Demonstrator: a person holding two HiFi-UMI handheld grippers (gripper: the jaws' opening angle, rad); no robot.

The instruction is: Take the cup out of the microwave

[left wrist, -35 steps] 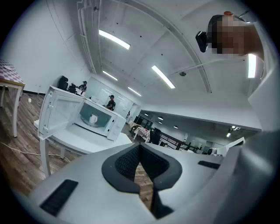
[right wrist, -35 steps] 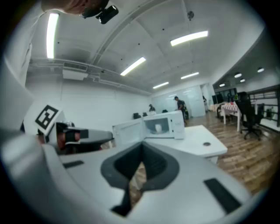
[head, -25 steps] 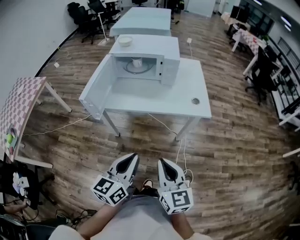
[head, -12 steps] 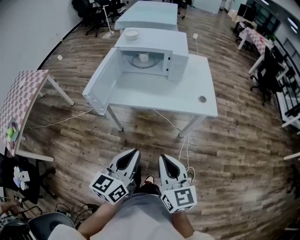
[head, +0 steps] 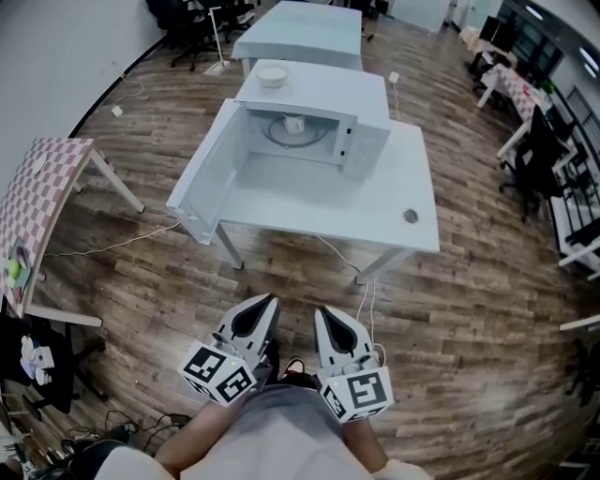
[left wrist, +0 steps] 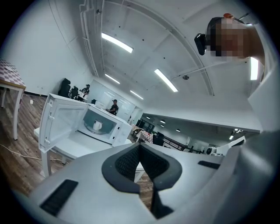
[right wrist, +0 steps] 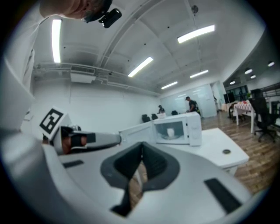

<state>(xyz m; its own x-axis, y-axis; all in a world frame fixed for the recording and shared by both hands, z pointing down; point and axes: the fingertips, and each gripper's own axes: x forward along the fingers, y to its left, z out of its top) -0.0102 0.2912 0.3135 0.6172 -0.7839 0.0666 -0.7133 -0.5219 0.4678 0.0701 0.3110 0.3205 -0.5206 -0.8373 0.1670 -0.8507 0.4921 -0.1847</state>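
I'm standing in a large open-plan office. A wood-plank floor point(head: 469, 309) runs the whole room. The white bench point(head: 375, 211) ahead of me carries a microwave point(head: 323, 94), and a second white bench point(head: 300, 33) stands behind it. Black office chairs point(head: 183, 14) cluster by the far wall, and more black chairs point(head: 536, 141) line the right side. Long strip lights point(left wrist: 117, 43) cross the white ceiling, a loose cable point(head: 112, 242) trails over the floor, and people point(left wrist: 114, 106) stand at the far end.

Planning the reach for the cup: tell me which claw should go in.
Right, probably. The right claw and left claw are both shut and equally far back, but the open microwave door juts out on the left, leaving the right a clearer line to the cup.
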